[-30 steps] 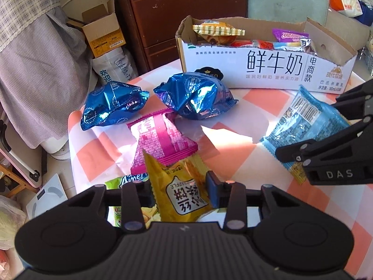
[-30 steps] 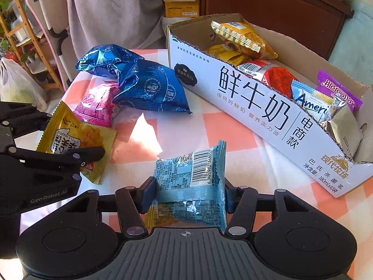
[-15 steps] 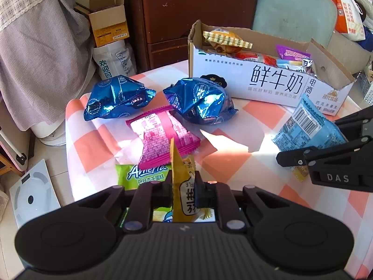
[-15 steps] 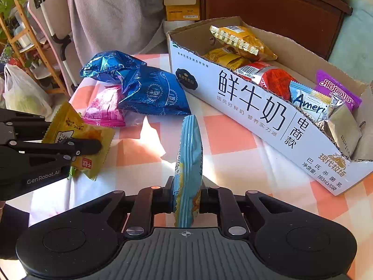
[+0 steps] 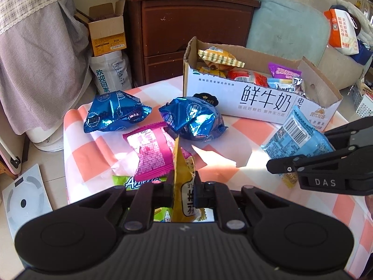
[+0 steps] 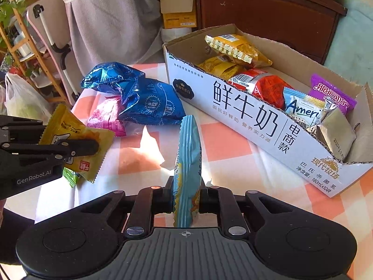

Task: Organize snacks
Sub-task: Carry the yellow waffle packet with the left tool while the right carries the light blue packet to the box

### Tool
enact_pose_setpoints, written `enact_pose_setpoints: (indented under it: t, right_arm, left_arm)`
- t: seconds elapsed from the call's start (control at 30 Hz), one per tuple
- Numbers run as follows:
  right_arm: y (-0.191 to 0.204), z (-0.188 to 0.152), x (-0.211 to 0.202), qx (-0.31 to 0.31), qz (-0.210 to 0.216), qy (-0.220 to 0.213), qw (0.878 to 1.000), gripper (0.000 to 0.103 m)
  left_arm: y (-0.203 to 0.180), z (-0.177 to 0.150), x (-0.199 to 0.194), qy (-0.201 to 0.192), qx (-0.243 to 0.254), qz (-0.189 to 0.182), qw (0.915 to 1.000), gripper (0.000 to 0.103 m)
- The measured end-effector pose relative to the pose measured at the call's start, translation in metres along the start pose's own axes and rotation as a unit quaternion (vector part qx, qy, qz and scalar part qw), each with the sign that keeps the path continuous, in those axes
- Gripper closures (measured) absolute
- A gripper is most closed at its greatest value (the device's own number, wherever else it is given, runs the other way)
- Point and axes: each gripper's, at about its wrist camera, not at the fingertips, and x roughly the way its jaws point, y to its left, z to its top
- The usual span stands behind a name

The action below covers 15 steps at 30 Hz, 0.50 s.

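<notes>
My left gripper is shut on a yellow snack packet, held edge-on above the table; it also shows in the right wrist view. My right gripper is shut on a light blue snack packet, also held edge-on; it shows in the left wrist view. The white cardboard box with several snacks inside stands at the back right. Two blue foil bags, a pink packet and a green packet lie on the checked tablecloth.
A brown wooden cabinet and a small open carton stand behind the table. A white scale lies on the floor at the left. The table's left edge drops off near the blue bags.
Both grippers closed on their packets and lifted them off the table, turning them edge-on. Both have risen and pulled back a little.
</notes>
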Motion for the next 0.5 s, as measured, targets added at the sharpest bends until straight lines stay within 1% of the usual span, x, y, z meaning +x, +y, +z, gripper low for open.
enact_pose_setpoints:
  t: [0.2,0.33,0.5]
  right_arm:
    - [-0.003,0.002,-0.008,0.002,0.002,-0.01,1.0,0.089]
    - [-0.007,0.005,-0.016,0.008,0.002,-0.021,1.0,0.089]
    - [-0.016,0.011,-0.029,0.019,0.001,-0.042,0.999,0.089]
  left_arm:
    - [-0.01,0.006,-0.002,-0.005,0.01,0.008,0.9999,0.093]
    - [-0.015,0.014,-0.007,-0.018,0.016,0.023,0.9994,0.092]
    - [-0.017,0.028,-0.016,-0.035,0.005,0.022,0.9991,0.092]
